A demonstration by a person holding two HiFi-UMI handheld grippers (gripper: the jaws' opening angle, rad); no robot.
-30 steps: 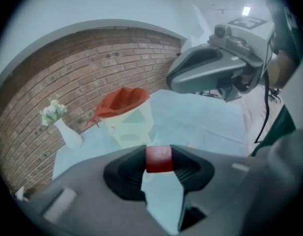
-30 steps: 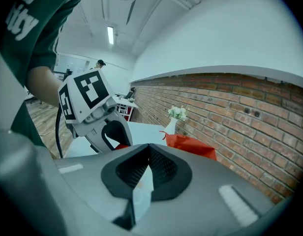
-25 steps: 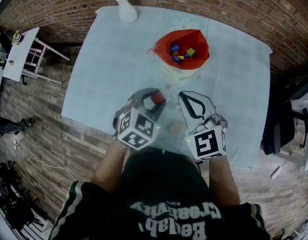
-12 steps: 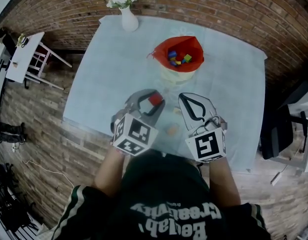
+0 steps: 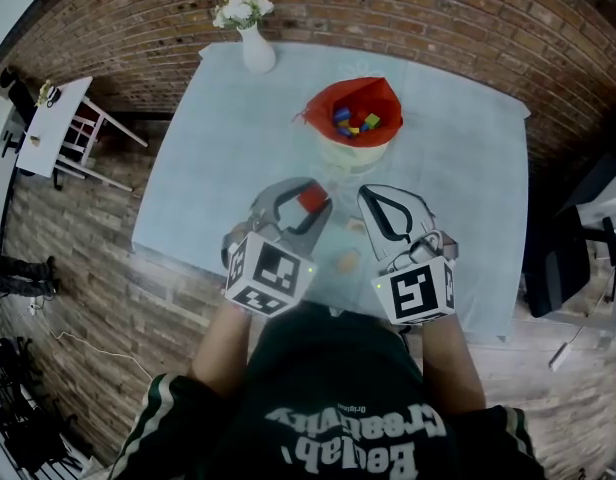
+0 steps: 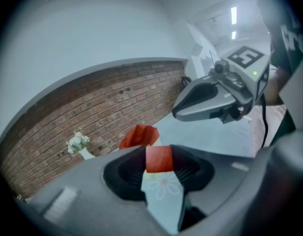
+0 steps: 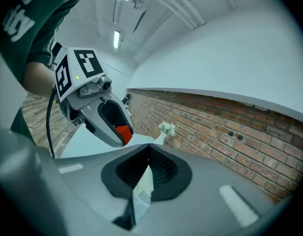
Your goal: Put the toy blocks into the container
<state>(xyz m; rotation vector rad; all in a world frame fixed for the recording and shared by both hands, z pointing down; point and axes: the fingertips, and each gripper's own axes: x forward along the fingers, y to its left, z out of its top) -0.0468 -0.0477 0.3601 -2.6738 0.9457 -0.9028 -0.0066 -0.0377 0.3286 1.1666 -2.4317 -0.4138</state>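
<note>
Blocks lie in the container ahead, left gripper clamps a red block, right gripper closed empty, tan block waits between them

Two grey two-jaw grippers at lower centre: left gripper, right gripper. One red toy cube. One tan block. One pale-blue clothed table. One red fabric container at upper centre (its coloured blocks are too small to count). One white flower vase.
</note>
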